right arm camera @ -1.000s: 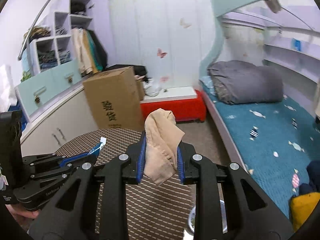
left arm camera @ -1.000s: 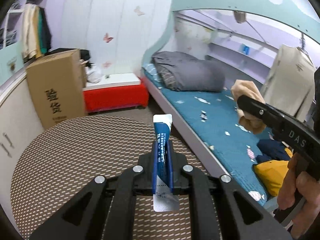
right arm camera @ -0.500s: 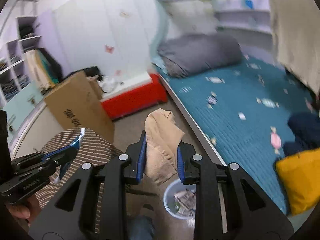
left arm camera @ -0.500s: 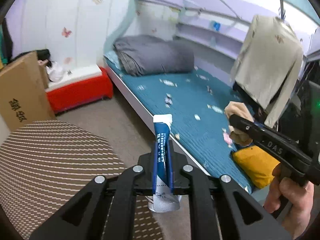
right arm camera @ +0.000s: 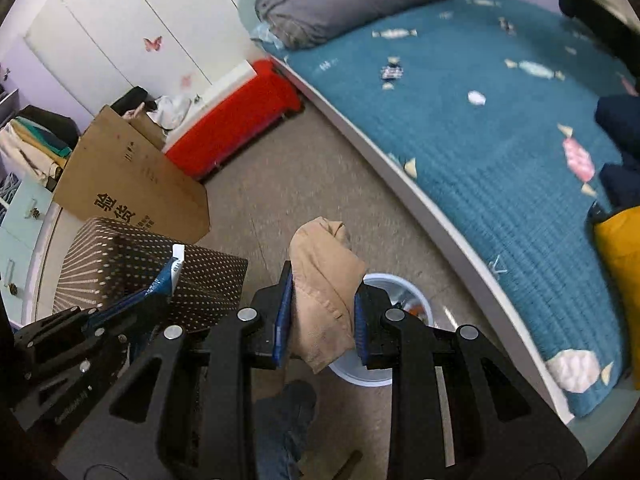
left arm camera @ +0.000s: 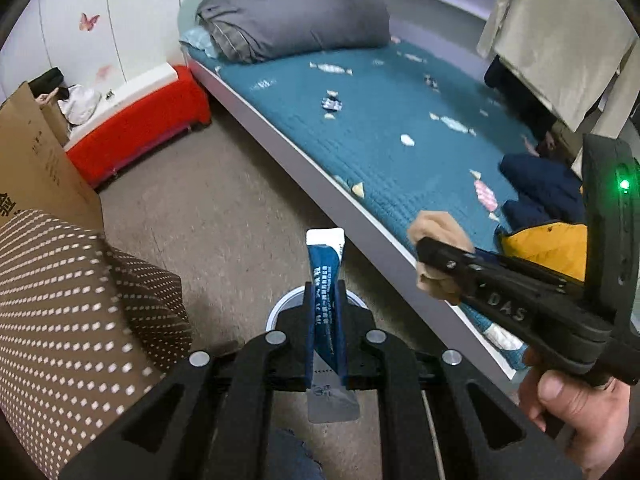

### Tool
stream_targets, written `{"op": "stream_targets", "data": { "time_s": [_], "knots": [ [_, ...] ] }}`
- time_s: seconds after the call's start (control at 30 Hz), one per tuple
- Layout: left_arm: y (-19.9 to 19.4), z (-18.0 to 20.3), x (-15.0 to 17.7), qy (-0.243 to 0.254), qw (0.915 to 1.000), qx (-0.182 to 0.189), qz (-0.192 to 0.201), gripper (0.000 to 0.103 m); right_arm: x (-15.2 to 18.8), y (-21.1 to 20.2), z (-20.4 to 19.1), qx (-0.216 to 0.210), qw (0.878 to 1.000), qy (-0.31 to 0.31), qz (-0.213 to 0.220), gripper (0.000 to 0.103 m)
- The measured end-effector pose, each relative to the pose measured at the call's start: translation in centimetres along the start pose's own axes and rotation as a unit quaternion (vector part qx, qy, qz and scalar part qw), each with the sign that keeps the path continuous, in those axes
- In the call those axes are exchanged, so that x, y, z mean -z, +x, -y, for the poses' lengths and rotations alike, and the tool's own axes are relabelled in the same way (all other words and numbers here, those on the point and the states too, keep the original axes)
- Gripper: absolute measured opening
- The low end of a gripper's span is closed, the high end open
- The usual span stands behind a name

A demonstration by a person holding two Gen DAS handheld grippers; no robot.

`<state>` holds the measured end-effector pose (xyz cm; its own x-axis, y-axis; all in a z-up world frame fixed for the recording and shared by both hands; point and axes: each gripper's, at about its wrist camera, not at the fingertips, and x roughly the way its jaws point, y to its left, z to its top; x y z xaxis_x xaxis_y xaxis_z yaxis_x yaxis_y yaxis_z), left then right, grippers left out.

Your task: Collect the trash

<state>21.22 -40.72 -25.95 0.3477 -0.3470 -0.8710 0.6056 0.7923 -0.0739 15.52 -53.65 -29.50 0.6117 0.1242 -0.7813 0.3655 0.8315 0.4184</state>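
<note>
Left claw (left arm camera: 324,320) pinching a blue sachet (left arm camera: 325,280) edge-on, over the near rim of the white bin (right arm camera: 384,280) on the floor. Right claw (right arm camera: 320,316) clamped on a crumpled tan rag (right arm camera: 324,280), also above the bin. Both probably light: sachet thin, slick, best held mid-body; rag soft, bulky, likely to snag on pads. Patterned tabletop (left arm camera: 60,300) at left, bed (left arm camera: 400,128) at right.

left gripper (left arm camera: 325,322): jaws clamped (tilted down) | right gripper (right arm camera: 320,320): jaws clamped
</note>
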Motion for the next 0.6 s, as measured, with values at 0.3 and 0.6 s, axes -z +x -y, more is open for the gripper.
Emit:
{"op": "stream_targets", "data": {
  "time_s": [0.3, 0.6],
  "knots": [
    [3.0, -0.9, -1.2, -0.001, 0.9987, -0.031, -0.04, 0.089, -0.3, 4.2, 1.7, -0.01, 0.999, 0.036, -0.04, 0.064],
    [-0.1, -2.0, -1.5, -0.018, 0.9993, -0.032, -0.003, 0.09, 0.7, 2.1, 2.6, -0.005, 0.996, 0.086, -0.022, 0.097]
  ]
}}
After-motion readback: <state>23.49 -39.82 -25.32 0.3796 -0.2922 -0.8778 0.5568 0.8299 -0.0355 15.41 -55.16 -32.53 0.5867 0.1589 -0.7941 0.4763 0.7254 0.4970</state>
